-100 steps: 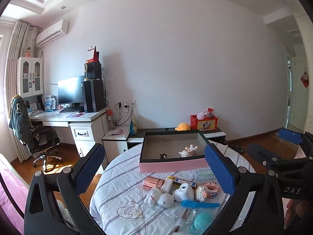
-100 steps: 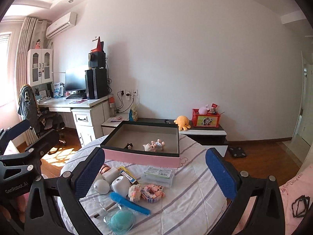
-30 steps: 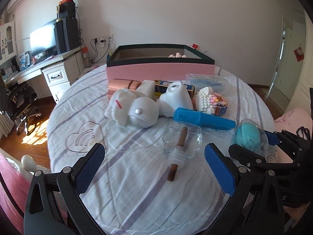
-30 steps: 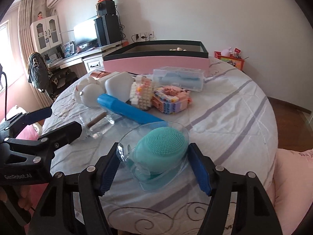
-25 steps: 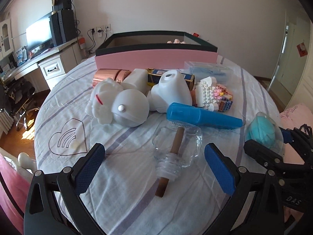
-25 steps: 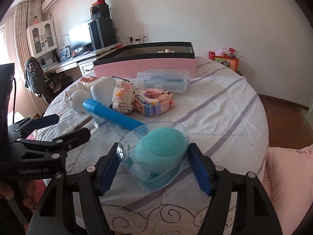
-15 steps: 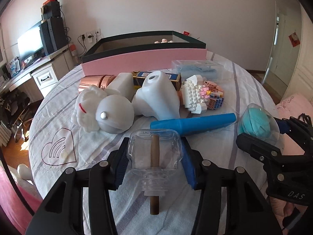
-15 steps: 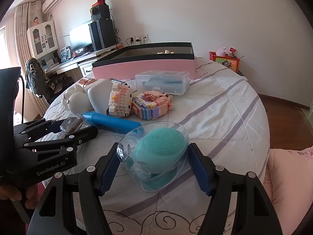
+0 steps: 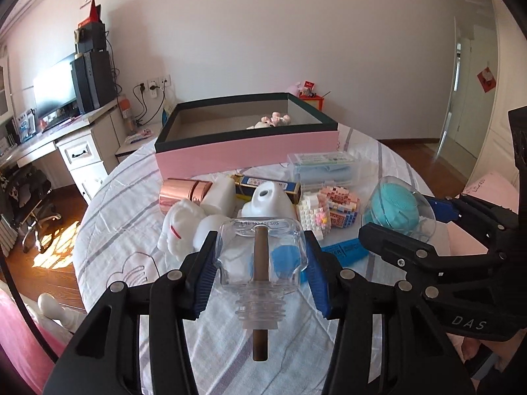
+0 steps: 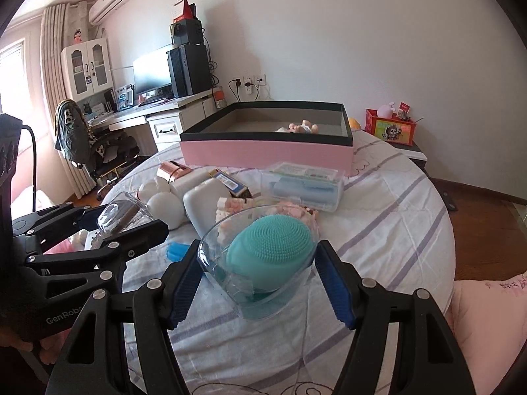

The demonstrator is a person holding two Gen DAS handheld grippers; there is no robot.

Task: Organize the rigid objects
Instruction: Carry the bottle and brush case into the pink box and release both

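My left gripper (image 9: 260, 263) is shut on a clear glass bottle (image 9: 260, 250) with a brown stick through its neck, held above the round table (image 9: 131, 197). To its right, my right gripper (image 10: 260, 263) is shut on a teal silicone brush in a clear case (image 10: 263, 256), also lifted off the cloth; the same brush in its case (image 9: 397, 205) shows in the left wrist view. Behind them stands the open pink box (image 9: 247, 151) with a dark rim; a small toy (image 9: 271, 121) lies inside it.
Between the grippers and the box lie a white rabbit figure (image 9: 179, 227), a white rounded case (image 9: 270, 202), a rose-gold cylinder (image 9: 179, 194), a brick toy (image 9: 329, 210), a blue tube (image 9: 344, 250) and a clear lidded container (image 9: 324, 168). A desk with a monitor (image 10: 154, 69) stands left.
My left gripper closed on the glass bottle and lifted it off the cloth. My right gripper, holding the teal brush case throughout, rose as well. The box now looks farther below and ahead.
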